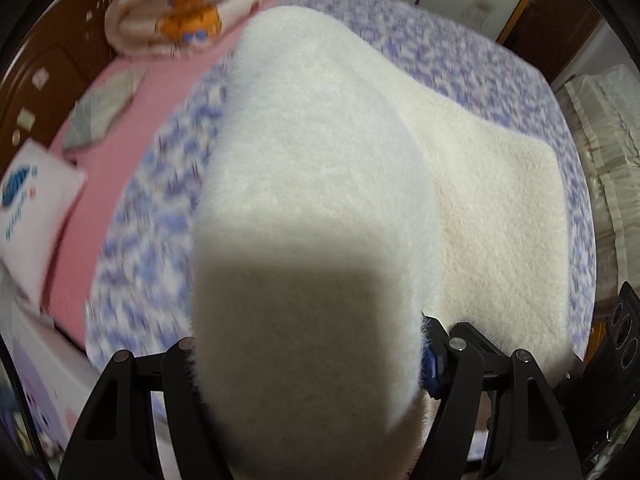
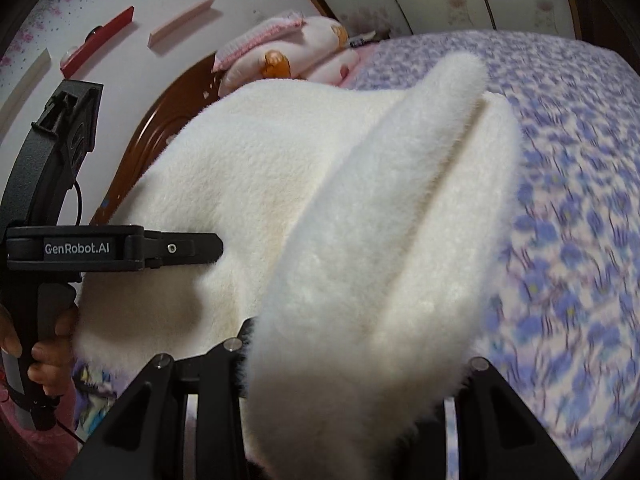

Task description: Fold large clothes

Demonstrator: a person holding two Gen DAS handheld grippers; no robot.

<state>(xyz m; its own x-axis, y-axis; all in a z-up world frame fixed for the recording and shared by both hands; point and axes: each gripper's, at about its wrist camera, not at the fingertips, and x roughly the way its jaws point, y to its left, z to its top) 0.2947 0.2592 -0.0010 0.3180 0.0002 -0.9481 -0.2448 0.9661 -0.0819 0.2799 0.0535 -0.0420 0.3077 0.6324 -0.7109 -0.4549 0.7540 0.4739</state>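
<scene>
Gripping one lifted edge each, the left gripper (image 1: pixel 312 364) and right gripper (image 2: pixel 352 372) hold the fluffy cream-white fleece garment (image 1: pixel 320 160) above the purple-flowered bed (image 1: pixel 520 80); its length runs forward, away from both fingers.

Matte black gripper (image 2: pixel 218 246), "GenRobot.AI" label, perhaps pink sleeve.
</scene>
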